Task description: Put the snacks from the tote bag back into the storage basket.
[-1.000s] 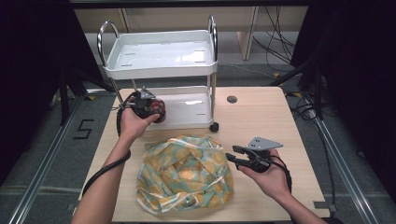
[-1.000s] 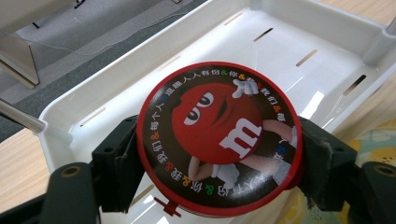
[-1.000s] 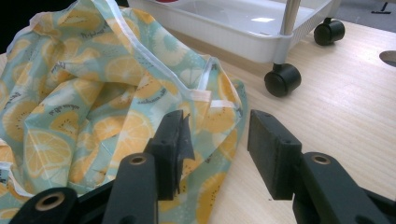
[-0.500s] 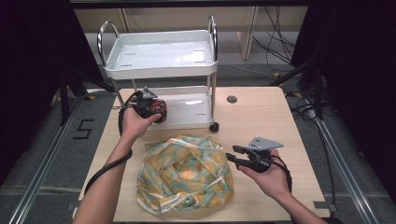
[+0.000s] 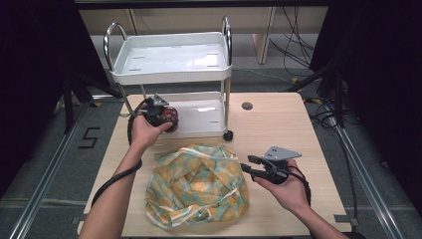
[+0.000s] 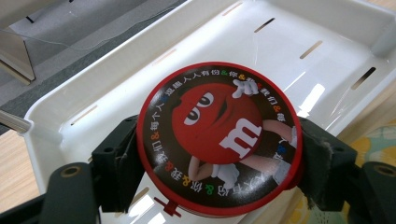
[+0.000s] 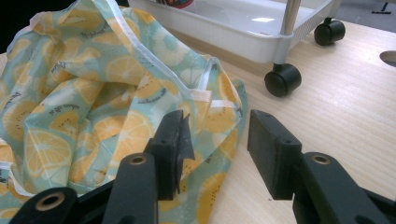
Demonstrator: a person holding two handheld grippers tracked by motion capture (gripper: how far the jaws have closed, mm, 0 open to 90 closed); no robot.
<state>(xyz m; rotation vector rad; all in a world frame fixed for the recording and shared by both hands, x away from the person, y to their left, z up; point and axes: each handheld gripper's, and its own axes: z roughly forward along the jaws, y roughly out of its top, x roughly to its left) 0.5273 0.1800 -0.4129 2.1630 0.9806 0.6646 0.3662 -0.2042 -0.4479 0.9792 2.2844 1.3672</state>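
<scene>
In the high view, the left gripper [image 5: 166,117] was at the left of the middle of the frame, over the lower tray [image 5: 206,117] of a white cart [image 5: 169,59]. Its jaws were closed on a round red tin [image 5: 169,116]. In the left gripper view, the tin [image 6: 219,137] was in the centre of the frame, with one black jaw pressing on each of its sides. Its lid showed a red cartoon candy figure with a ring of small letters around it. The white tray [image 6: 299,37] was behind it.

The right gripper [image 5: 250,166] was in the lower right part of the high view, just beside the right edge of a cloth bag [image 5: 196,191] with an orange slice pattern. The bag lay crumpled on the wooden table [image 5: 278,119] in the lower middle of the frame. In the right gripper view, the jaws stood apart with nothing between them. The left jaw was in front of the bag [image 7: 93,93] and the right jaw was over the bare table [image 7: 345,102]. A black caster [image 7: 282,79] of the cart was in the upper middle.
</scene>
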